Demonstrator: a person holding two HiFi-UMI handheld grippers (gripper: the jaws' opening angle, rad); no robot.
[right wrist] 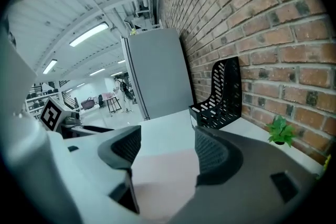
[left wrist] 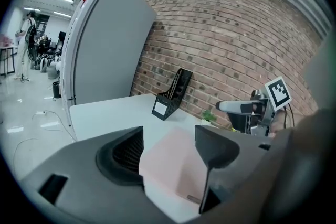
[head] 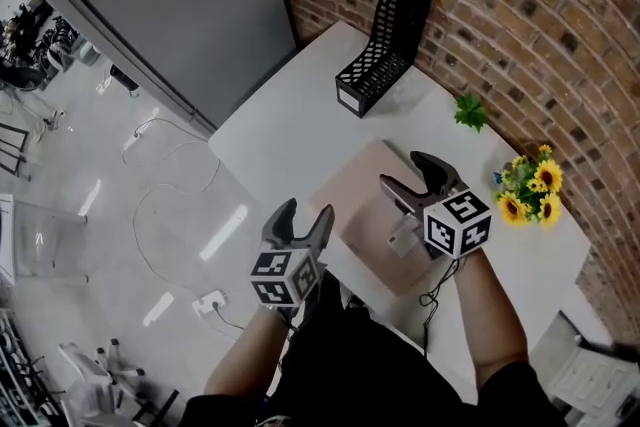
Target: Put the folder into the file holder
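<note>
1. The pink folder (head: 372, 215) lies flat on the white surface (head: 290, 130), below and just ahead of both pairs of jaws, not yet lifted.
2. Its long axis seems to run along the surface's near edge, from the left jaws' side to the right; 1 corner points ahead toward the file holder (head: 385, 50).
3. The left gripper (head: 305, 213) hangs at the folder's near-left corner, jaws apart and empty. The right gripper (head: 412, 173) hangs over its right part, jaws wide, gripping nothing.
4. Step in hand, I judge: the approach to pick-up.
5. Next: slip 1 jaw under an edge, pinch, then stand the folder on edge.
6. The file holder stands well ahead of both jaws, open top up, tall back toward the brick wall (head: 520, 5); the folder's long axis should line up with its length.
</note>
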